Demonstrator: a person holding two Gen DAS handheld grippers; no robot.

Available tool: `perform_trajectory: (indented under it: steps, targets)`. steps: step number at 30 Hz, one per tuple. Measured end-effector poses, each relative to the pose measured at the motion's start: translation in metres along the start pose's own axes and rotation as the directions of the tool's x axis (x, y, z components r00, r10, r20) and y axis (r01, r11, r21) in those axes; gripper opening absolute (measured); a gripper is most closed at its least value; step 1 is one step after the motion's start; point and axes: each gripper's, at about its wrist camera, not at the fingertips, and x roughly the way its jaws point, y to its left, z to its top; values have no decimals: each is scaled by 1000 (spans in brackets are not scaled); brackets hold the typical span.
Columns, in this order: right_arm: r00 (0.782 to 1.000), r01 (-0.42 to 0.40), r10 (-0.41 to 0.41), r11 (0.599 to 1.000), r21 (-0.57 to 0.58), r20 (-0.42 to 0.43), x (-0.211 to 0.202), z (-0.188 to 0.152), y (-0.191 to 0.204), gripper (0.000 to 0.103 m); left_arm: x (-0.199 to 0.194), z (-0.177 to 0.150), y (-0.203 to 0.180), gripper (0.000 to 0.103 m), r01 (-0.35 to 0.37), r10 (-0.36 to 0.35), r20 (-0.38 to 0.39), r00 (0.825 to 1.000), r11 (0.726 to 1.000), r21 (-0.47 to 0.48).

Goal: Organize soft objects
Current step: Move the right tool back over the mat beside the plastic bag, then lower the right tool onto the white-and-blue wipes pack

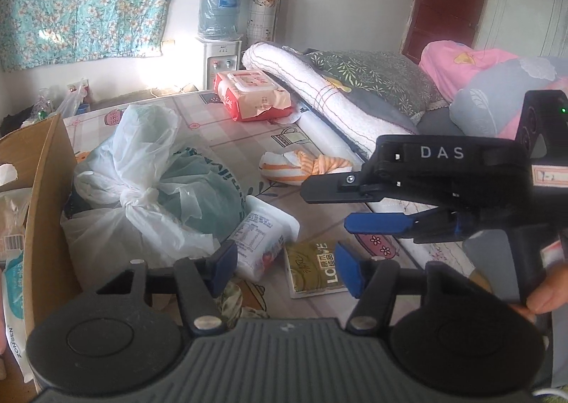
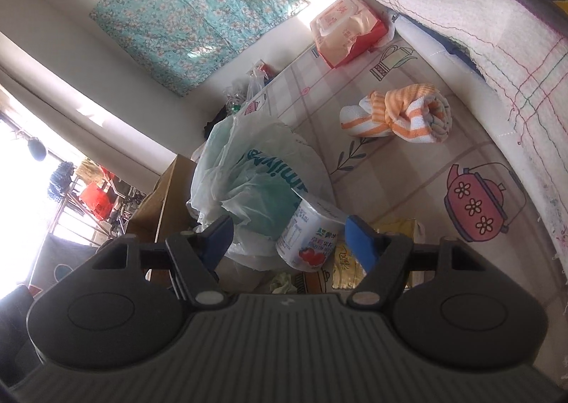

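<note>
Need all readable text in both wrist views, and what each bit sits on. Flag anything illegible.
"DAS": on the right hand-held gripper, on its black body.
"LO", partly covered: flat yellow-green pack on the printed sheet.
"ZONSEN", sideways: white pack in the cardboard box.
Teal lettering on the plastic bag: creased, only fragments.
Tissue pack and red wipes pack: print too small to read.

Bare sheet [image 1: 227, 140] lies open around the rolled towel [image 1: 301, 165]. The knotted bag [image 1: 152, 186], cardboard box [image 1: 49, 190] and folded blanket [image 1: 319, 90] hem it in.
</note>
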Motion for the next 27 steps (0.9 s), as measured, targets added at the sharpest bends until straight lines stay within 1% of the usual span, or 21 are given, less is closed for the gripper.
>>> perform_trajectory:
  steps: [4, 7, 10, 13, 19, 22, 24, 26, 27]
  targets:
    - [999, -9, 11, 999, 52, -34, 19, 14, -10, 70, 15, 6, -3, 57, 4, -4, -5, 1000, 999, 32]
    - [999, -13, 17, 996, 92, -43, 29, 19, -15, 70, 32, 12, -4, 54, 8, -6, -34, 999, 998, 56]
    - [999, 6, -3, 996, 89, -42, 37, 23, -18, 70, 49, 20, -2, 52, 20, -17, -73, 997, 999, 45]
    - [999, 12, -9, 995, 96, -32, 41, 26, -22, 70, 62, 27, -2, 50, 30, -26, -96, 995, 999, 37]
    - [1000, 4, -1, 993, 120, -26, 48, 34, -32, 70, 88, 36, -5, 49, -7, 13, -161, 987, 999, 36]
    - [1000, 3, 0, 992, 125, -28, 51, 36, -36, 70, 93, 39, -6, 47, -40, 48, -159, 986, 998, 50]
    - [1000, 5, -2, 992, 128, -29, 53, 37, -38, 70, 95, 41, -6, 44, -55, 63, -156, 986, 997, 54]
    - [1000, 8, -5, 991, 134, -28, 55, 37, -42, 70, 97, 42, -6, 38, -88, 98, -157, 983, 994, 71]
    - [1000, 8, -5, 990, 138, -27, 55, 38, -43, 70, 98, 41, -6, 38, -88, 98, -154, 983, 994, 71]
